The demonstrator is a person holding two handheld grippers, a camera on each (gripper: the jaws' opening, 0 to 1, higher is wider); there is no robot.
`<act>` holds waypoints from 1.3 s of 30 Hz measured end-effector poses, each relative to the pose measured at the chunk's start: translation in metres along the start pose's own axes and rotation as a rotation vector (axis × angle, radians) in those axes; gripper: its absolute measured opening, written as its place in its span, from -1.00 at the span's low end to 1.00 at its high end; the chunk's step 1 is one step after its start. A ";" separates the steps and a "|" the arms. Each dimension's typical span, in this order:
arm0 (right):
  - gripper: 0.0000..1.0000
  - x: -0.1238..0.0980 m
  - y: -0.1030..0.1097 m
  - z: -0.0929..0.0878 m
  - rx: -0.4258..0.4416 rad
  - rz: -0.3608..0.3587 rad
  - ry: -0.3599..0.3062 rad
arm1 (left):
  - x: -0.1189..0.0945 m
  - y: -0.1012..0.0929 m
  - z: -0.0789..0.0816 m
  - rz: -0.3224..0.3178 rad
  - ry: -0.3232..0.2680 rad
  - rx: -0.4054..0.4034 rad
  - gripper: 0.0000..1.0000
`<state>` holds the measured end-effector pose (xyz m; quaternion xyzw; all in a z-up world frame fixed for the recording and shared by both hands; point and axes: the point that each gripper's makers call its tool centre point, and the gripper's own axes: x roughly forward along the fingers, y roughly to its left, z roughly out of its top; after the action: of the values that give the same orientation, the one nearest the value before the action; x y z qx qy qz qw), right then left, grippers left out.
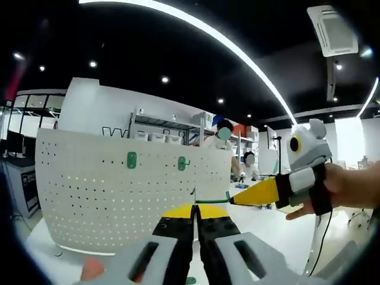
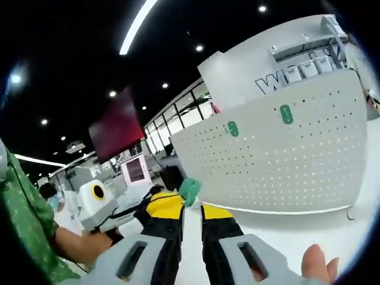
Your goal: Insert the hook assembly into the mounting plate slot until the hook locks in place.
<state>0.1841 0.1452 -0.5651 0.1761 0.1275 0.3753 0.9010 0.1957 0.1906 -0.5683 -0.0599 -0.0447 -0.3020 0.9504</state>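
Behind both closed tongs, left [image 1: 195,221] pinching green hook [image 1: 208,201], stands white pegboard [image 1: 89,196].

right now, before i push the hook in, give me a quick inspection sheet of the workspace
surface: white table, with an upright white pegboard standing on it
job's things: two green mounting plates on the pegboard; green hook assembly held in the air in front of the board, not yet in a slot
clutter: small green piece below the left gripper's jaws
grippers: left gripper shut on the hook assembly; right gripper at its other end, grip unclear
cables: thin dark cable hanging under the right gripper
surroundings: shelving, seated people, ceiling light strips
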 end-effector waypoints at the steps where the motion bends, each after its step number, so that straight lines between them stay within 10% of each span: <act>1: -0.81 0.001 0.000 0.001 -0.006 -0.005 -0.008 | 0.000 0.000 0.000 0.007 -0.004 -0.011 -0.97; 39: -0.95 0.024 -0.004 0.004 0.139 -0.062 -0.088 | 0.005 -0.013 -0.002 0.001 -0.013 0.033 -0.97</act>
<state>0.2047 0.1593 -0.5658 0.2505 0.1187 0.3294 0.9026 0.1926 0.1772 -0.5687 -0.0461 -0.0556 -0.3002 0.9511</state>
